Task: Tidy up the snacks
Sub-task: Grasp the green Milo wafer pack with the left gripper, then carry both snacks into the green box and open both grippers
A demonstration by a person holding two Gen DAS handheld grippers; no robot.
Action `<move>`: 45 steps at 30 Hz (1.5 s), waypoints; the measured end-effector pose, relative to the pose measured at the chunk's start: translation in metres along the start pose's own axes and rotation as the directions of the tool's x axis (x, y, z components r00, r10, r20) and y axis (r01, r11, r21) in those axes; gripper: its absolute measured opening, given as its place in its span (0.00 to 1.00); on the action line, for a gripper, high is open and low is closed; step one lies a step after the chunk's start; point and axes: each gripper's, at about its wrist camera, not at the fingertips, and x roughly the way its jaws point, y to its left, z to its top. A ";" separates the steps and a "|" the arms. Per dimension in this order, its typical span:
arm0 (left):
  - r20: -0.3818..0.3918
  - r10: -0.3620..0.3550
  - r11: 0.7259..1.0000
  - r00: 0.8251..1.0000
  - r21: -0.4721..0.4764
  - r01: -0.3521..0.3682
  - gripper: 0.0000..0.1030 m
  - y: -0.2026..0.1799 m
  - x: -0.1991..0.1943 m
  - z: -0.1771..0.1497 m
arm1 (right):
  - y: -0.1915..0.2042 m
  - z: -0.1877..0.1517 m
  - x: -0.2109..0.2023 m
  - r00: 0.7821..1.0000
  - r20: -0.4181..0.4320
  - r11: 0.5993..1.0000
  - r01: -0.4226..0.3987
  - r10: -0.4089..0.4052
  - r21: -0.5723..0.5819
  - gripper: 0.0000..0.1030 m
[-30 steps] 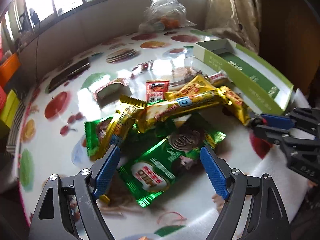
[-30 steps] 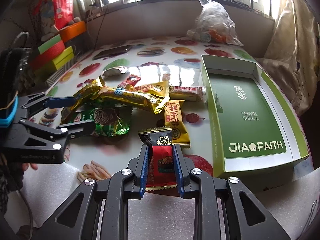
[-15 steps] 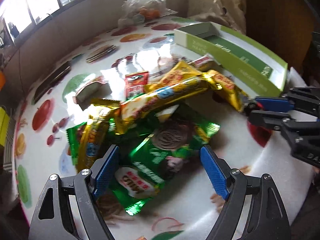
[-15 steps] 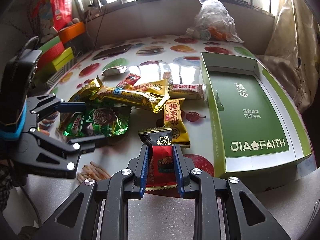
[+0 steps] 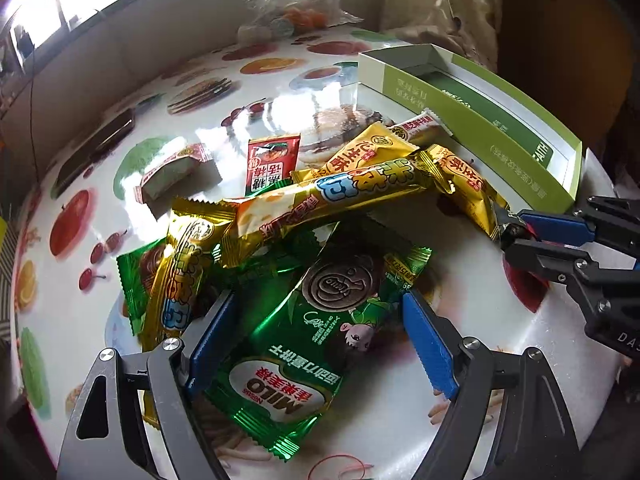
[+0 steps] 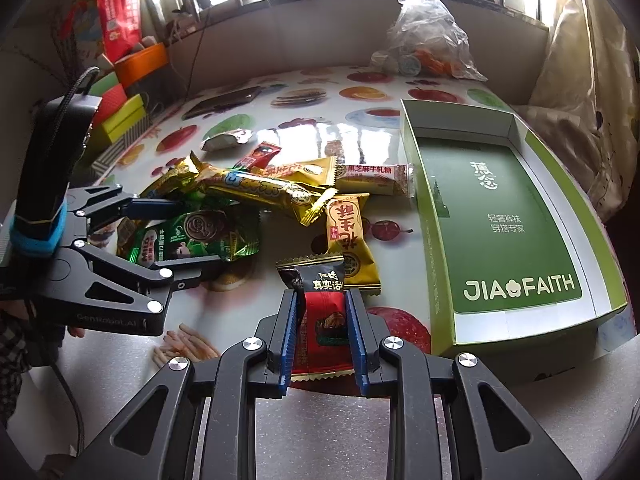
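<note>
The left gripper (image 5: 320, 344) is spread wide, its 2 blue pads on either side of a green Milo packet (image 5: 288, 356) that lies flat on the fruit-print table (image 5: 96, 184); whether the pads touch the packet cannot be determined. The right gripper (image 6: 324, 332) is pinched on a red-and-black snack packet (image 6: 320, 308), which sits low over the table just beside the near left corner of the green box (image 6: 508, 216). The box is open-topped, printed "JIA FAITH" on its floor, and holds no snacks. The remaining snacks form a loose pile left of the box: a long gold bar (image 6: 260, 188) lies across the top of the pile, a yellow packet (image 6: 348, 240) lies just ahead of the right gripper, and a white-and-red bar (image 6: 372, 176) touches the box's left wall. A clear plastic bag (image 6: 424, 40) stands at the table's far edge.
</note>
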 end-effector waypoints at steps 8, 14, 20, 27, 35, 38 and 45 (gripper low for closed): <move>0.011 -0.031 0.999 0.999 0.011 0.031 0.62 -0.005 -0.005 -0.002 | -0.002 -0.001 0.001 1.000 0.000 1.000 -0.002 0.002 0.009 0.22; 0.023 -0.047 0.999 0.999 -0.009 0.047 0.43 -0.007 -0.009 -0.001 | -0.003 0.000 0.000 1.000 0.003 1.000 -0.004 0.004 0.014 0.22; 0.027 -0.044 0.999 0.999 -0.028 0.045 0.42 -0.008 -0.010 -0.002 | -0.002 -0.002 -0.002 1.000 0.009 1.000 -0.007 0.007 0.015 0.22; 0.035 -0.048 0.997 0.998 -0.059 0.050 0.41 -0.006 -0.016 -0.002 | -0.002 -0.001 -0.006 1.000 0.020 1.000 -0.008 0.008 0.014 0.22; 0.061 -0.058 0.996 0.996 -0.067 0.062 0.41 -0.013 -0.032 -0.001 | -0.001 0.001 -0.017 0.999 0.045 1.000 -0.012 0.011 0.018 0.22; 0.079 -0.068 0.995 0.995 -0.068 0.073 0.41 -0.016 -0.039 0.001 | 0.000 0.003 -0.023 0.998 0.058 1.000 -0.013 0.012 0.017 0.22; 0.120 -0.088 0.993 0.989 -0.063 0.096 0.41 -0.025 -0.056 0.016 | -0.009 0.009 -0.041 0.995 0.098 0.999 0.005 -0.009 0.038 0.22</move>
